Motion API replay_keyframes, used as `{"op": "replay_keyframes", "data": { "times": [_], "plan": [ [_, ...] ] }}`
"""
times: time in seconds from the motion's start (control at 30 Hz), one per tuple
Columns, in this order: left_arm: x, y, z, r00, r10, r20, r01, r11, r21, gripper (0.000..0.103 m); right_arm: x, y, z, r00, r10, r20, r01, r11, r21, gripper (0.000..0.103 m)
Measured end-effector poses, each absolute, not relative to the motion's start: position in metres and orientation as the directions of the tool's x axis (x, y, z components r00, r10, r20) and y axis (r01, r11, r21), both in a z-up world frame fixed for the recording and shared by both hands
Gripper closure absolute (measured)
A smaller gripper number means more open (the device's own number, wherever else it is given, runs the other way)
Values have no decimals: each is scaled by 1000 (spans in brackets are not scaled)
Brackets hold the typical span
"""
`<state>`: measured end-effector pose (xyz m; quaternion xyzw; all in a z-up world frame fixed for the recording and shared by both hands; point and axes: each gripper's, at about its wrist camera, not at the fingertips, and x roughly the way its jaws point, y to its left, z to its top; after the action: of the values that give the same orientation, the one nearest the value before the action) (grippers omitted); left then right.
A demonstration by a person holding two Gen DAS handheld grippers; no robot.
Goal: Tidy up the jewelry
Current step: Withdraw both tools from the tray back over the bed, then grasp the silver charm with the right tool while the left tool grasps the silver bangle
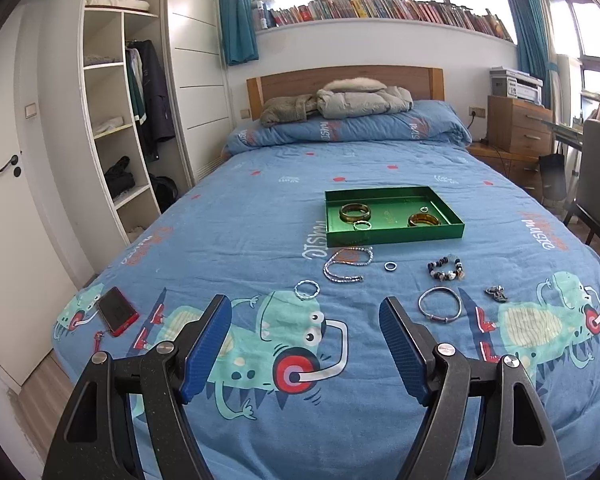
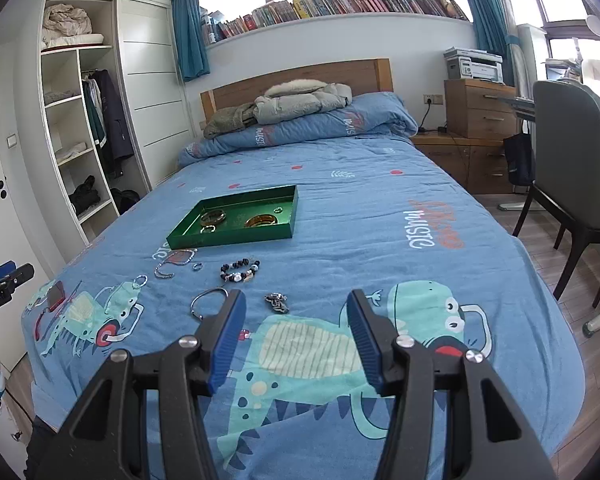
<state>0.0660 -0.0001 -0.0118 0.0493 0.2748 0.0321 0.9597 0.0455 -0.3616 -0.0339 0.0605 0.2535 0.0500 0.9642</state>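
A green tray [image 1: 394, 237] [image 2: 236, 237] lies on the blue bedspread and holds two amber bangles [image 1: 355, 212] [image 2: 261, 221] and small rings. In front of it lie a silver chain necklace [image 1: 346, 266] [image 2: 175, 264], a small ring [image 1: 390, 266], a beaded bracelet [image 1: 446, 270] [image 2: 240, 271], a twisted silver ring [image 1: 307, 290], a silver bangle [image 1: 439, 305] [image 2: 206, 299] and a dark metal piece [image 1: 497, 294] [image 2: 277, 303]. My left gripper [image 1: 306, 312] hovers open just short of the twisted ring. My right gripper [image 2: 296, 304] is open, empty, near the dark piece.
A red phone [image 1: 117, 311] [image 2: 56, 295] lies near the bed's left front corner. Folded coats and a rolled duvet sit at the headboard. A chair [image 2: 572, 168] and wooden drawers stand to the right, an open wardrobe [image 1: 116, 120] to the left.
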Motion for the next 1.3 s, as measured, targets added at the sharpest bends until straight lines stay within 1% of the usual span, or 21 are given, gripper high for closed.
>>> {"op": "replay_keyframes", "data": {
  "times": [0.17, 0.3, 0.47, 0.6, 0.77, 0.87, 0.9, 0.93, 1.0, 1.07, 1.17, 1.23, 1.27, 1.3],
  "plan": [
    [93, -19, -34, 803, 30, -595, 44, 993, 110, 28, 65, -360, -51, 844, 131, -521, -73, 989, 130, 52],
    [124, -35, -61, 736, -52, -675, 122, 991, 56, 28, 86, -359, -71, 814, 134, -565, -71, 989, 131, 52],
    [158, -63, -92, 675, -111, -730, 205, 978, 41, 28, 116, -352, -96, 774, 147, -616, -87, 988, 127, 52],
    [189, -81, -114, 626, -147, -766, 245, 969, 15, 36, 142, -343, -110, 748, 179, -639, -120, 984, 135, 52],
    [228, -95, -136, 574, -186, -797, 259, 965, -39, 40, 181, -329, -130, 703, 214, -678, -160, 977, 143, 52],
    [246, -104, -150, 551, -184, -814, 267, 963, -37, 45, 205, -320, -144, 673, 228, -703, -180, 973, 143, 52],
    [251, -106, -155, 545, -175, -820, 269, 963, -27, 49, 212, -318, -148, 664, 233, -710, -186, 972, 145, 52],
    [255, -108, -160, 536, -171, -827, 271, 962, -23, 55, 218, -315, -153, 656, 238, -716, -193, 970, 145, 52],
    [263, -110, -168, 511, -179, -841, 275, 961, -38, 62, 230, -311, -161, 643, 233, -730, -200, 971, 134, 53],
    [265, -112, -169, 514, -182, -839, 276, 960, -39, 62, 240, -308, -168, 634, 227, -739, -205, 971, 122, 53],
    [267, -120, -170, 502, -194, -843, 301, 953, -40, 70, 250, -301, -175, 636, 207, -743, -226, 971, 77, 53],
    [269, -126, -172, 497, -194, -846, 321, 946, -29, 78, 255, -296, -175, 641, 196, -742, -242, 969, 47, 53],
    [270, -127, -172, 491, -202, -847, 328, 944, -34, 81, 256, -293, -175, 644, 191, -741, -251, 967, 30, 57],
    [271, -129, -172, 483, -215, -849, 335, 941, -48, 88, 257, -292, -176, 646, 184, -741, -258, 966, 15, 62]
  ]
}}
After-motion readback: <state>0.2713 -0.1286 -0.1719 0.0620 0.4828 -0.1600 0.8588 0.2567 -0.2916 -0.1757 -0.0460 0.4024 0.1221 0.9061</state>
